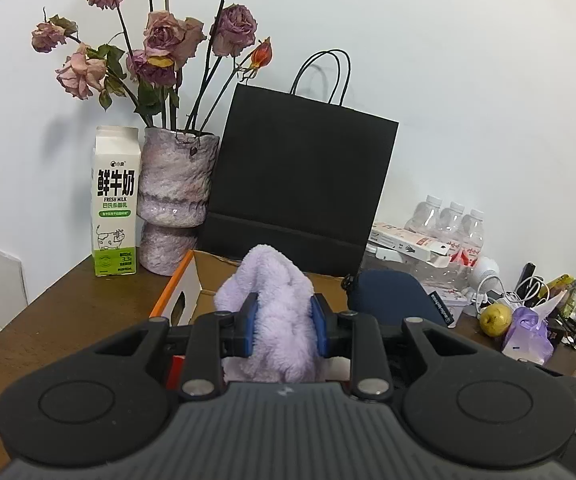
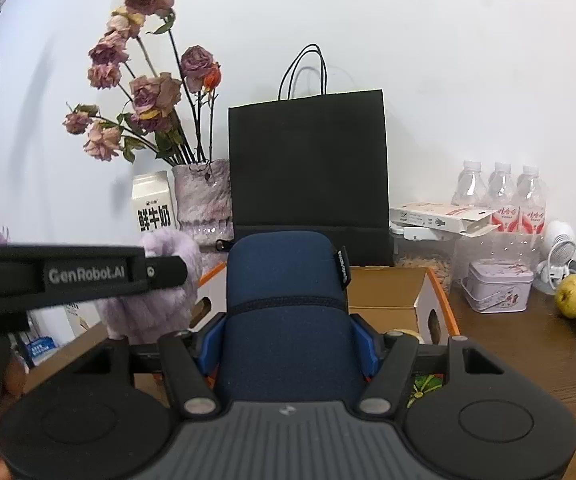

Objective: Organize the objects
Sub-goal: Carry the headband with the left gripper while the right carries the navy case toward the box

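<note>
Both grippers loaded. Left gripper (image 1: 283, 324) is clamped on one fluffy lilac cloth (image 1: 271, 280), pile bulging up past the blue pads (image 1: 250, 322). Right gripper (image 2: 288, 340) is clamped on one navy zip pouch (image 2: 285, 280), long axis running forward along the fingers, zipper seam crossing just ahead of the pads. Key relation: the single open cardboard box (image 2: 388, 300) sits directly ahead of and below both loads, orange-edged rim near; looks like the drop target. Right hand appears slightly nearer its open middle; left is by its left wall. Behind it: one black paper bag (image 2: 308, 168), one vase of dried roses (image 1: 173, 200), one milk carton (image 1: 115, 204), three water bottles (image 2: 500, 188), one apple (image 2: 572, 294).
</note>
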Demonstrator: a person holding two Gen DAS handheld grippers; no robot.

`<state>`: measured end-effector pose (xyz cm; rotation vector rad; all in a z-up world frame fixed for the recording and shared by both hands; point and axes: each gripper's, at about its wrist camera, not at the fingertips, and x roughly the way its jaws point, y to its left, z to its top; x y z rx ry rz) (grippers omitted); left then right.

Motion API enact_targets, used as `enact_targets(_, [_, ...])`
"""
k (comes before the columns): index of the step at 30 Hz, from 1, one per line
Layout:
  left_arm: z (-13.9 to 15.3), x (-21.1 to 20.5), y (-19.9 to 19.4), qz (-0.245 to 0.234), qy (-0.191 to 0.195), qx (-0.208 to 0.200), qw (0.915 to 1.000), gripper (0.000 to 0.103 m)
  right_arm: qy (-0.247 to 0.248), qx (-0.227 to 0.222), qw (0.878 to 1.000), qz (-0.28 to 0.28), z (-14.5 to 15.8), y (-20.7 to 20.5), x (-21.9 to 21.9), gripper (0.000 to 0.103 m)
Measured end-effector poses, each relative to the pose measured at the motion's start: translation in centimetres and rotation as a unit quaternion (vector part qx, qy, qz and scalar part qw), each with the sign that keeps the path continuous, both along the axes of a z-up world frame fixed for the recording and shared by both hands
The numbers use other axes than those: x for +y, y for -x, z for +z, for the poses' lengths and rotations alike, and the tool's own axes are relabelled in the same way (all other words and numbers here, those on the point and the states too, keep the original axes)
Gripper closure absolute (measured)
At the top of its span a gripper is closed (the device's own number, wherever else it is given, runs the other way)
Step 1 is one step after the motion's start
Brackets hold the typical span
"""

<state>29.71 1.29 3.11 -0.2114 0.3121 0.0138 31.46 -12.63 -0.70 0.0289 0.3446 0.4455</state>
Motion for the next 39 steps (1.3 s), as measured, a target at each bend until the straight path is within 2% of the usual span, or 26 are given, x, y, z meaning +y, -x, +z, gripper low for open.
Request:
enact_targets(24, [0.1, 0.3, -6.9, -0.002, 0.009, 0.004, 1.0, 0.075, -0.002, 0.015, 1.0, -0.016, 0.7, -7.4, -0.1, 0.04])
enact_targets(39, [-1.6, 1.2, -11.5, -0.004, 0.001, 0.033, 0.9995, 0.075, 0.019, 0.042, 0.998, -0.031, -1.2, -12.2, -0.1, 0.04])
